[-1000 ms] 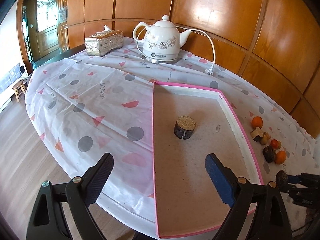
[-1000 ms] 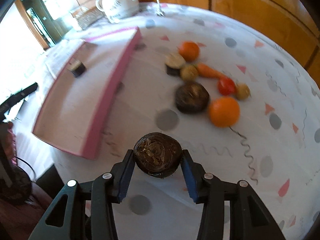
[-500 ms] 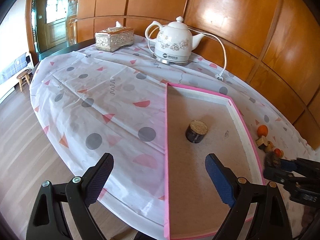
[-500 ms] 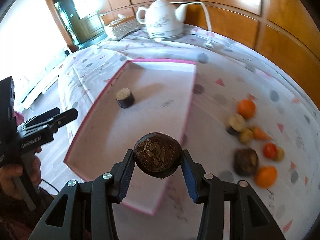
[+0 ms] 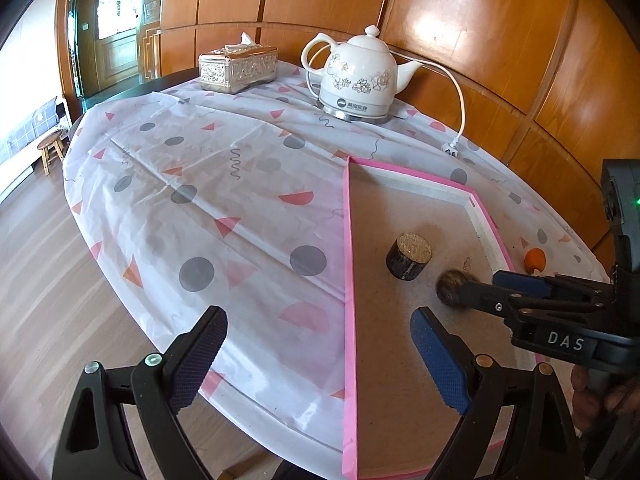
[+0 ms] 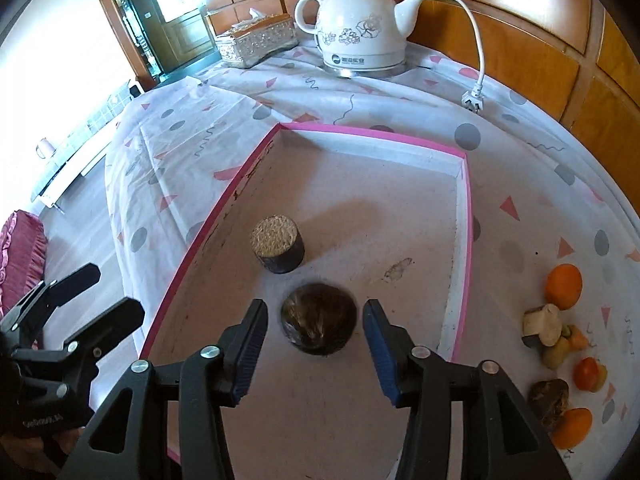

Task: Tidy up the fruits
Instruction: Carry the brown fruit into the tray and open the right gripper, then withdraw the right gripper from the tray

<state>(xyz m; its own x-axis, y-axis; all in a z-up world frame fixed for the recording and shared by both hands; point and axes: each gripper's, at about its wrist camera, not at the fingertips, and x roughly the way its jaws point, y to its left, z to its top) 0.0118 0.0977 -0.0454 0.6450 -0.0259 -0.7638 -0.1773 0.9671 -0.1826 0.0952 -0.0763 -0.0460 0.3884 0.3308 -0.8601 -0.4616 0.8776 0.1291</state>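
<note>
A pink-rimmed tray [image 6: 464, 216] [image 5: 347, 240] lies on the dotted tablecloth. In it stand a dark cut piece with a pale top [image 6: 277, 243] [image 5: 409, 256] and a dark brown round fruit [image 6: 319, 324] [image 5: 450, 286]. My right gripper [image 6: 315, 338] is open, its fingers apart on either side of the brown fruit, which rests on the tray floor. My left gripper [image 5: 316, 360] is open and empty above the tray's near left rim. Loose fruits lie right of the tray: an orange [image 6: 564, 286], a tomato [image 6: 586, 374], another orange [image 6: 573, 426].
A white electric kettle [image 6: 360, 24] with cord and plug [image 6: 474, 98] stands at the back, beside a silver tissue box [image 6: 258, 42]. Wood panelling runs behind the table. The table's edge drops to the floor at left.
My right gripper carried the brown fruit from beside the tray to over it, lowered it next to the cut piece and opened. The left gripper stayed open and shifted slightly.
</note>
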